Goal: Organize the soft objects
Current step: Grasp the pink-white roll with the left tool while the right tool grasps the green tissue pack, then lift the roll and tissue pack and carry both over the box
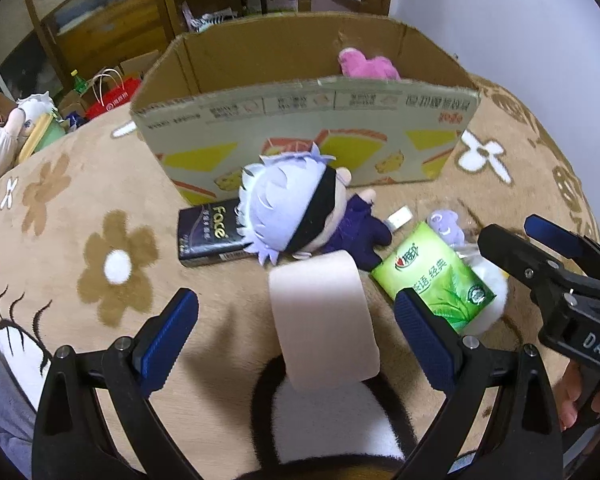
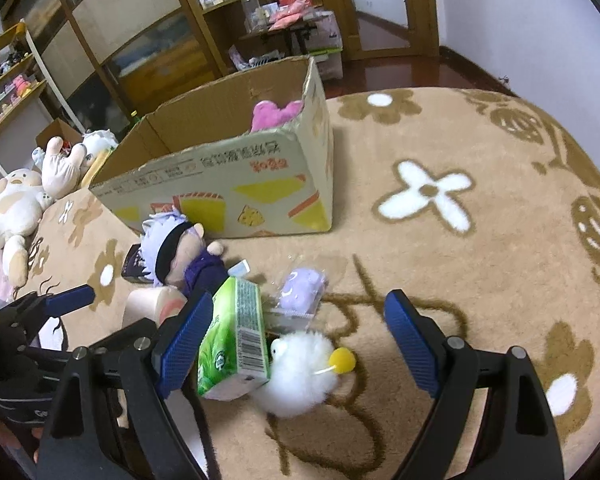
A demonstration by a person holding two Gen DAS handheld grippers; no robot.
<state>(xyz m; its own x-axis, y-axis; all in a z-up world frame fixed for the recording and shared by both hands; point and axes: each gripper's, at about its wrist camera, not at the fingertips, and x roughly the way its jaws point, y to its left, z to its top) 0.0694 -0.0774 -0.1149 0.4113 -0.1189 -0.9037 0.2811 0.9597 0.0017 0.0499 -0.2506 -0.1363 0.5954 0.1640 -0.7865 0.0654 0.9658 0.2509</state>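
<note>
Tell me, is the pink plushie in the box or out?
In. The pink plushie sits inside the open cardboard box, poking up behind its front wall near the right corner.

Black gripper [image 1: 296, 336], blue ribbed pads [image 1: 168, 336]

A tan carpet [image 2: 480, 152] with brown and white flowers covers the foreground, meeting dark reddish wood floor [image 2: 404, 72] toward twelve o'clock. Wooden shelving [image 2: 204, 4] (its shelves crowded with small items) stands at eleven o'clock, beside a wooden door frame [image 2: 420, 4]. A pale wall [image 2: 520, 12] rises at one o'clock.
</note>
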